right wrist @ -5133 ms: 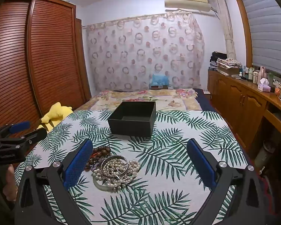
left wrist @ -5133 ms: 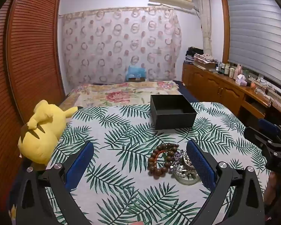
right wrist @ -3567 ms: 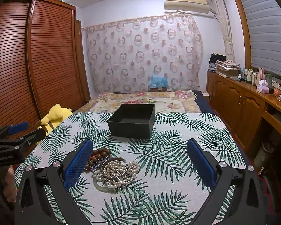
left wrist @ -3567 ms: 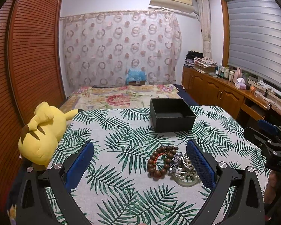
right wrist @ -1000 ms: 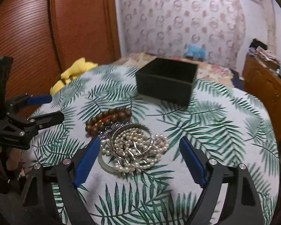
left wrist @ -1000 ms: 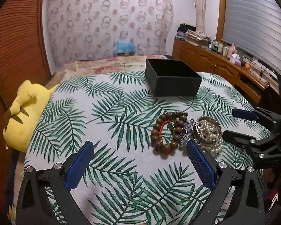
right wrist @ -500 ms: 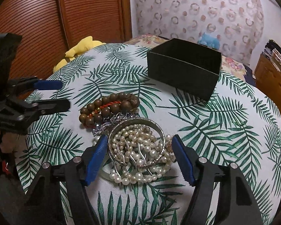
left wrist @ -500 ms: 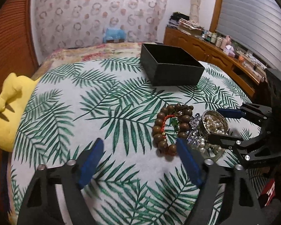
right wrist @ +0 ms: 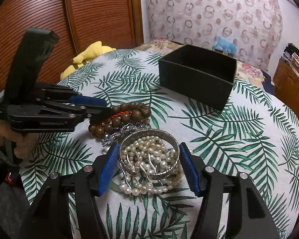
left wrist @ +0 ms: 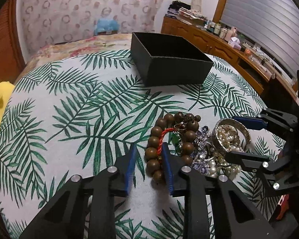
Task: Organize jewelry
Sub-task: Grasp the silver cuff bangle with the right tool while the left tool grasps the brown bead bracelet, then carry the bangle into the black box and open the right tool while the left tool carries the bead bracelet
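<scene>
change: both tongs came down and closed in | left gripper (left wrist: pixel 148 164): narrow, around the wooden bead bracelet (left wrist: pixel 170 139), maybe not squeezing yet | right gripper (right wrist: pixel 147 166): half open around the silver bangle (right wrist: pixel 149 155) | place: near edge of tablecloth (left wrist: pixel 69 109); black box (left wrist: pixel 169 63) far side, looks empty | next: lift, drop in box

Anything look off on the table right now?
Nothing damaged. The jewelry sits in one tangled heap: pearls piled through the bangle, overlapping the wooden beads. The black box holds nothing visible.
</scene>
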Tool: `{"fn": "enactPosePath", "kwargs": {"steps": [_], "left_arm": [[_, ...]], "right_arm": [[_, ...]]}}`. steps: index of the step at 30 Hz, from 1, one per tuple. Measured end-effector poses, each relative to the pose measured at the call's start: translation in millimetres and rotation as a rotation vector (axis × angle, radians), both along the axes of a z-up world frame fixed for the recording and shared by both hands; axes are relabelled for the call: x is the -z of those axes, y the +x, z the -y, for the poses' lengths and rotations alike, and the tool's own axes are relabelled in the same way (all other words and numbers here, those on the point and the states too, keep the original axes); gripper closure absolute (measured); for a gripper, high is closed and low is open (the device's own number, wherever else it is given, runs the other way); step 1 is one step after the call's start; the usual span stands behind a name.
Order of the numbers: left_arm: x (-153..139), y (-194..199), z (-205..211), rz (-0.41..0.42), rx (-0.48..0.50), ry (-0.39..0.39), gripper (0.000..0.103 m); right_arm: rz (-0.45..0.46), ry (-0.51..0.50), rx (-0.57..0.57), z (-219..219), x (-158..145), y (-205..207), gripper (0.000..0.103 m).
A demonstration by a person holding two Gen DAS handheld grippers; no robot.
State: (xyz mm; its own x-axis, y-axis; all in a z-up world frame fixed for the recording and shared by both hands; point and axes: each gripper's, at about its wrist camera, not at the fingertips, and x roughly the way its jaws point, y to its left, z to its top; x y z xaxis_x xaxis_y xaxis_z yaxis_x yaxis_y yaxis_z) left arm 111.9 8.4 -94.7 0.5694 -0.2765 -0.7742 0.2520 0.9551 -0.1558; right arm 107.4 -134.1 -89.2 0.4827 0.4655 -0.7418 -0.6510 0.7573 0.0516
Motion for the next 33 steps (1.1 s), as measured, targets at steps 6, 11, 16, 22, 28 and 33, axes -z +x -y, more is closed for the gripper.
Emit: {"fn": "enactPosePath", "kwargs": {"steps": [6, 11, 16, 22, 28, 33], "left_arm": [[3, 8, 4, -0.009, 0.016, 0.016, 0.085], [-3, 8, 6, 0.019, 0.016, 0.028, 0.091], [-29, 4, 5, 0.083, 0.009, -0.002, 0.091], [-62, -1, 8, 0.153, 0.019, -0.026, 0.091], [-84, 0, 13, 0.199, 0.024, -0.031, 0.091], [-95, 5, 14, 0.225, 0.018, -0.029, 0.091]], "right_arm": [[0.010, 0.017, 0.002, 7, -4, -1, 0.039], [0.020, 0.025, 0.007, 8, -9, -1, 0.039], [0.039, 0.035, 0.018, 14, -18, 4, 0.039], [0.059, 0.047, 0.036, 19, -29, 13, 0.040], [0.070, 0.050, 0.053, 21, -37, 28, 0.040], [0.095, 0.046, 0.060, 19, -45, 43, 0.040]]}}
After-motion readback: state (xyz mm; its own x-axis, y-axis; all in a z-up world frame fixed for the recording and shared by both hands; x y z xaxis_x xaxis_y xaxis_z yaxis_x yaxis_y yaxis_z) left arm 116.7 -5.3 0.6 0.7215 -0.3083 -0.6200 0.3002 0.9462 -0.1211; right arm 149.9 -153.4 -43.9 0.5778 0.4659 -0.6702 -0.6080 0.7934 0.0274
